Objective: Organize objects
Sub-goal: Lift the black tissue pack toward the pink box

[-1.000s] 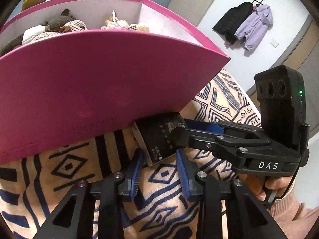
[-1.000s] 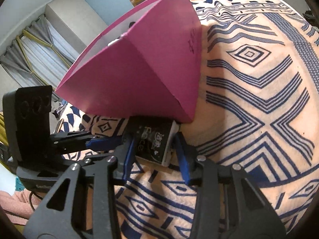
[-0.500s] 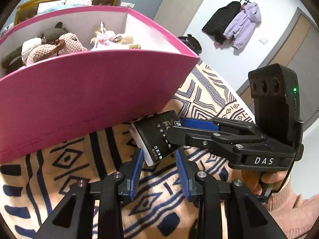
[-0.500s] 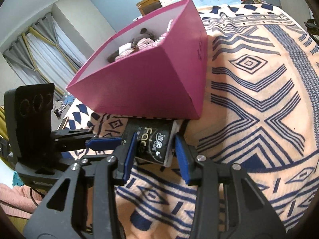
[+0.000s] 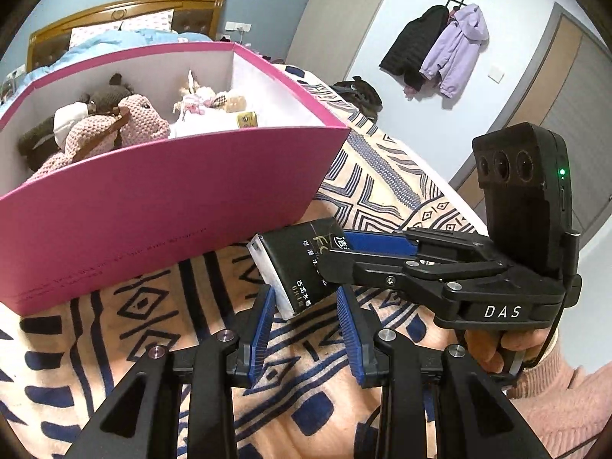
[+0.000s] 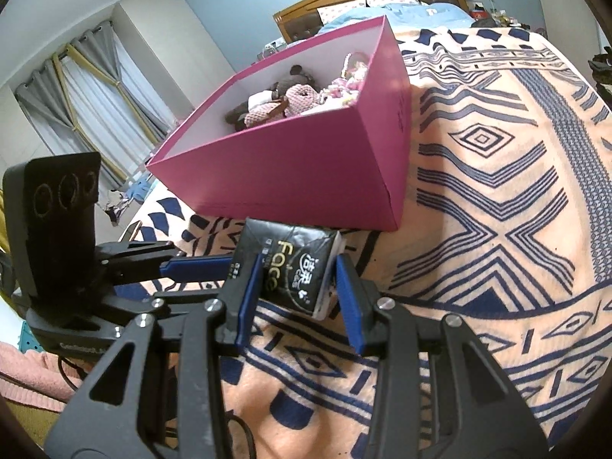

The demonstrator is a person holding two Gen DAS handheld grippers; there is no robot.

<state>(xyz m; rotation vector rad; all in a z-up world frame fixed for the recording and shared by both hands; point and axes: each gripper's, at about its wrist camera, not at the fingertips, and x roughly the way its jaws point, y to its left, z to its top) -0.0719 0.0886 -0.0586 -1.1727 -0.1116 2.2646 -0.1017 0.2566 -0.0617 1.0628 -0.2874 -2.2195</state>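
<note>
A black tissue pack (image 5: 302, 264) (image 6: 294, 264) with "Face" printed on it hangs just above the patterned blanket, in front of the pink box (image 5: 153, 210) (image 6: 306, 176). My left gripper (image 5: 304, 306) is shut on the pack's near end. In the right wrist view it (image 6: 229, 279) reaches in from the left. My right gripper (image 6: 296, 287) is shut across the pack's width, its blue pads pressing both sides. In the left wrist view it (image 5: 336, 256) comes in from the right, held by a hand (image 5: 497, 352). The box is open on top.
Knitted plush toys (image 5: 114, 122) (image 6: 283, 103) and small dolls fill the far part of the box. The orange and navy blanket (image 6: 497, 191) covers the bed. A wooden headboard (image 5: 126, 11) stands behind. Coats (image 5: 440, 46) hang on the wall; curtains (image 6: 76, 95) are at the left.
Both grippers have risen together with the tissue pack between them. The box's inside and its toys now show over its near wall.
</note>
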